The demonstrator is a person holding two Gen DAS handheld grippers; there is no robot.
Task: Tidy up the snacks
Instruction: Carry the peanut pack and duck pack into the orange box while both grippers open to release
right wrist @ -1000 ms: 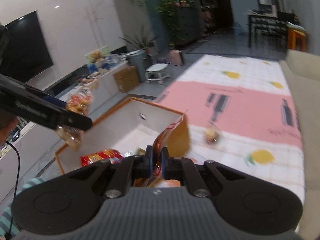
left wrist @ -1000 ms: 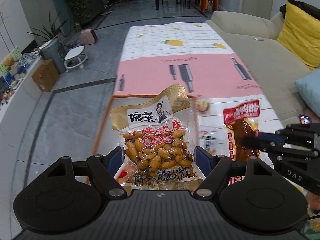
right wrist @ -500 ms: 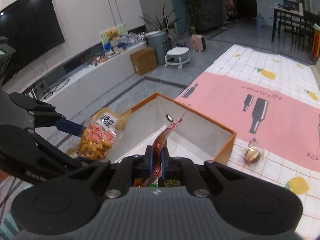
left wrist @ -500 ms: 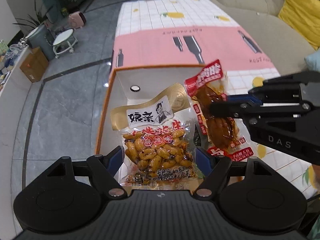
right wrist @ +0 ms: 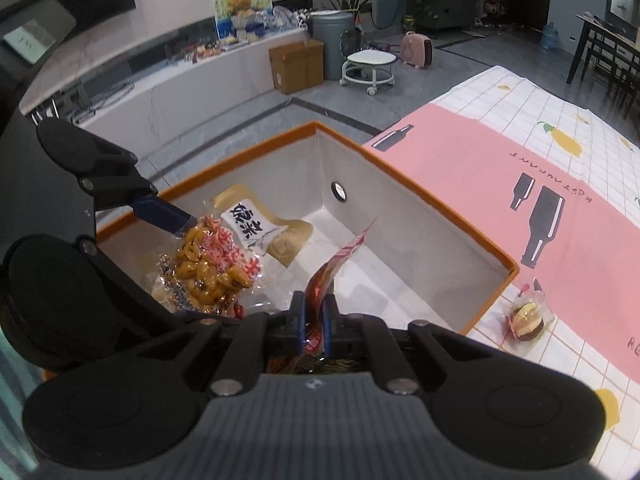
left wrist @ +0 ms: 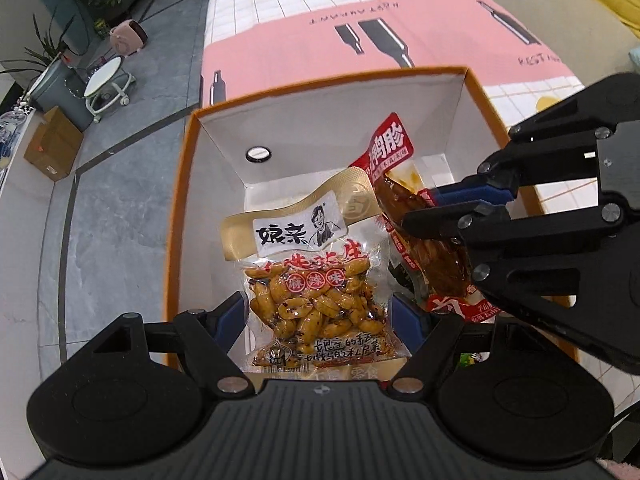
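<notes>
Two snack packs hang over the orange-rimmed box (left wrist: 476,92) that fills the middle of both views. Your left gripper (left wrist: 318,316) pinches the bag of spicy peanuts (left wrist: 316,292) by its lower edges, its blue pads pressed against either side, so the bag stands at centre frame in the left wrist view with its gold header toward the box's far wall. Your right gripper (right wrist: 313,326) has its fingers closed tight on the red packet of braised meat (right wrist: 334,264), seen edge-on at lower centre of the right wrist view; in the left view that packet (left wrist: 416,216) sits just right of the peanuts, above the box interior. Other wrappers lie on the box floor beneath, too hidden to name. A wrapped round cake (right wrist: 527,316) rests on the pink-and-white tablecloth (right wrist: 592,248) just beside the box's right corner, at the right of the frame.
</notes>
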